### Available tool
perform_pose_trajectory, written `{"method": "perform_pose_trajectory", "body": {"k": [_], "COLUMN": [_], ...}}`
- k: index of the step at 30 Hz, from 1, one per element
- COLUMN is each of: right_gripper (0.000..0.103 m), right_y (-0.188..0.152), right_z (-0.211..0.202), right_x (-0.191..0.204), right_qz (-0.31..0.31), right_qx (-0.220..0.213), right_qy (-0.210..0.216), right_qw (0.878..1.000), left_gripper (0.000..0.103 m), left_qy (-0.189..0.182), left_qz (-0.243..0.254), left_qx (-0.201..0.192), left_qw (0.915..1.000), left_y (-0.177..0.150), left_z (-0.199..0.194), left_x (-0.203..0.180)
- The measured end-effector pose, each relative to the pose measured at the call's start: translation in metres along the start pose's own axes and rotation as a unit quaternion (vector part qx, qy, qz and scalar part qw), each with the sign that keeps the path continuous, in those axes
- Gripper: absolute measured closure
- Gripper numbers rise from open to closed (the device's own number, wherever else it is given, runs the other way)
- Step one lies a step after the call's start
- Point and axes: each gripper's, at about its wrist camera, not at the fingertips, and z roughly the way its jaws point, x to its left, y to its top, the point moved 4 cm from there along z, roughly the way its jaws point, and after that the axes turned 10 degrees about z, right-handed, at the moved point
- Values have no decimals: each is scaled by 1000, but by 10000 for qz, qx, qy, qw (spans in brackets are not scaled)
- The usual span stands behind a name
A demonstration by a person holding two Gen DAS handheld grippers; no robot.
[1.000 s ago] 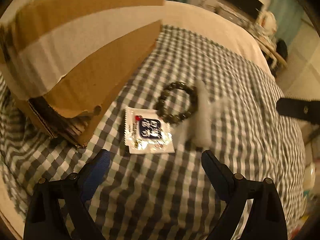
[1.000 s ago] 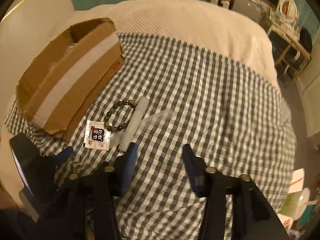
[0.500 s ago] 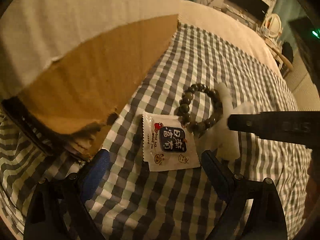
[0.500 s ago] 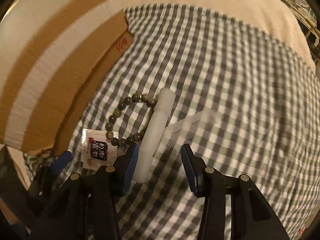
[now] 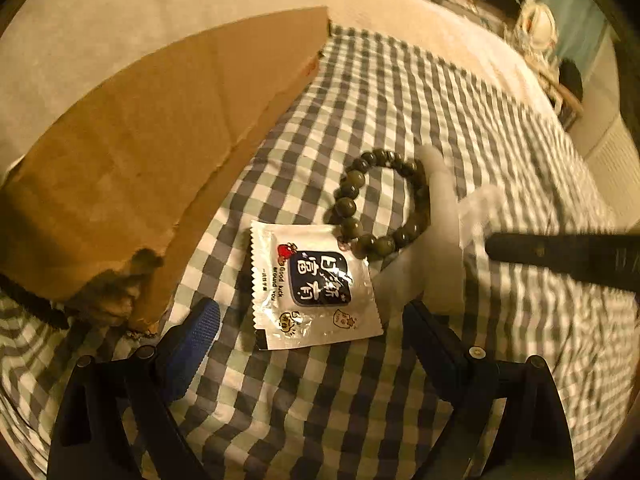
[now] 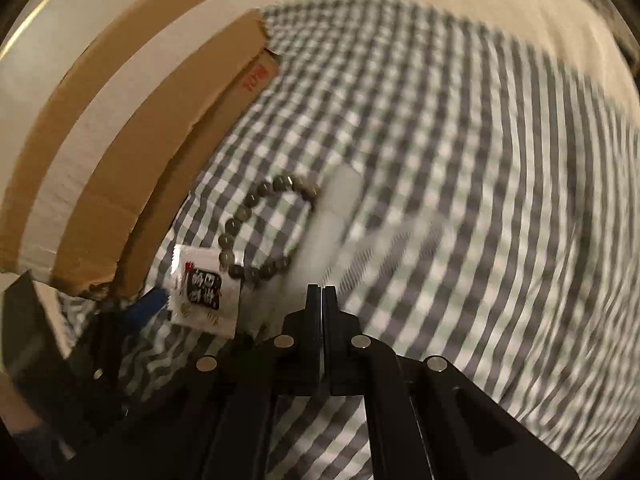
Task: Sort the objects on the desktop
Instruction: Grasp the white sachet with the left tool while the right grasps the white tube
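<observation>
A white snack packet (image 5: 316, 284) with a dark blue label lies on the checked cloth (image 5: 400, 92), just ahead of my open left gripper (image 5: 310, 328). A dark bead bracelet (image 5: 380, 200) lies beyond it, against a clear comb with a thick white handle (image 5: 436, 232). My right gripper (image 6: 322, 292) has its jaws pressed together at the comb's near end (image 6: 320, 240); motion blur hides whether the comb is pinched. It shows in the left wrist view (image 5: 560, 254) as a dark bar over the comb. The packet (image 6: 202, 284) and bracelet (image 6: 256, 232) lie to its left.
A cardboard box (image 5: 152, 148) with white tape stands at the left, its torn corner close to my left finger (image 5: 192, 340). It also fills the upper left of the right wrist view (image 6: 132, 112). A cream bedspread (image 5: 420, 24) lies beyond the cloth, with furniture (image 5: 544, 40) far right.
My right gripper's jaws have closed at the comb's near end. My left gripper has moved closer to the packet. The right view is now blurred by motion.
</observation>
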Motion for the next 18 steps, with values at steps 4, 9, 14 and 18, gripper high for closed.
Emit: {"method": "perform_pose_trajectory", "body": {"k": [4, 9, 14, 18], "right_gripper": [84, 65, 66, 90], "right_y": [-7, 0, 8, 10], "right_z": [-3, 1, 24, 20], "right_x": [-13, 3, 15, 15], "right_qz": [397, 400, 231, -42], "right_qx": [-25, -94, 146, 12], "right_qy": [314, 450, 125, -50], "right_qw": [9987, 9981, 9995, 10000], "left_gripper": [8, 8, 8, 8], "left_qy": [-64, -9, 19, 80], "left_qz": [-112, 90, 176, 212], "left_qx": [-26, -15, 7, -5], "left_qw": [9999, 10000, 9998, 9997], "left_y": [-1, -9, -10, -3], "left_z": [-2, -6, -4, 1], "left_x": [6, 15, 18, 15]}}
